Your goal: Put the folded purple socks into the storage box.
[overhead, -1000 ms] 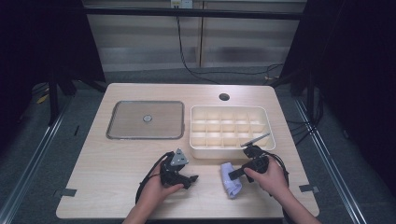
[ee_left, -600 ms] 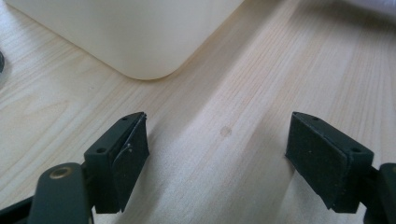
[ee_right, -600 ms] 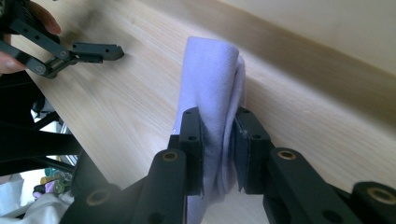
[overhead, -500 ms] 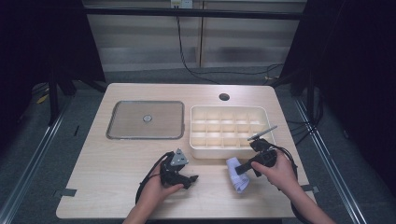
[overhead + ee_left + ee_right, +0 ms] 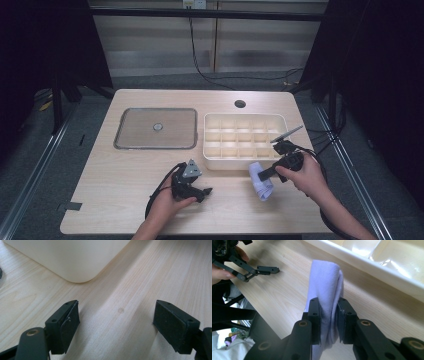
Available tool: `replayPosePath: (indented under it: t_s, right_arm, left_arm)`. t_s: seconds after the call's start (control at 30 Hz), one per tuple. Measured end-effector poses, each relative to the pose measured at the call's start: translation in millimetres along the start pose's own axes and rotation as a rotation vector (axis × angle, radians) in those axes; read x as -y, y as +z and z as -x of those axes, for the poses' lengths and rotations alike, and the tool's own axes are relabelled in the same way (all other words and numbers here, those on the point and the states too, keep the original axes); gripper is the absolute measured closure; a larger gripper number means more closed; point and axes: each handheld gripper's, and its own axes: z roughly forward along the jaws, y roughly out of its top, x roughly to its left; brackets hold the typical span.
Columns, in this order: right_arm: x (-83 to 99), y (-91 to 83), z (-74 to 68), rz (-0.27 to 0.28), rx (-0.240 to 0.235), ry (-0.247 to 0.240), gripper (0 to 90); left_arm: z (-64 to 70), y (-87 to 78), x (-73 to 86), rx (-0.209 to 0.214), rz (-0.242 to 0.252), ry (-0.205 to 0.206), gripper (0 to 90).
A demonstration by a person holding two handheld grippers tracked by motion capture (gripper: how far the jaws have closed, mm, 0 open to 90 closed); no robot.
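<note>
Right gripper view: right claw clamped on folded lilac cloth, long axis toward compartment tray just beyond; left claw wide, empty, on tabletop.

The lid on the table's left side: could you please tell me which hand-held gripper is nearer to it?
Left. The left hand-held gripper sits just in front of the lid; the right one is farther right, clamping a cloth.

Wooden table, divided tray, flat lid
</note>
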Motion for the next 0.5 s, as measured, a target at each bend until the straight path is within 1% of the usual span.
replayPosePath:
  t_s: [0.13,0.33,0.5]
  right_arm:
    - [-2.7,-7.3,0.2,0.001,0.007,-0.004,75.5]
    - [-6.8,-18.8,2.2,-0.002,0.02,0.003,75.5]
    - [-10.4,-26.6,3.8,-0.012,0.039,0.001,75.4]
  left_arm:
    - [0.1,0.0,0.0,0.0,0.0,0.0,20.4]
    - [0.2,0.0,0.1,-0.001,0.0,-0.002,20.4]
    - [0.3,0.0,0.1,-0.002,0.001,-0.002,20.4]
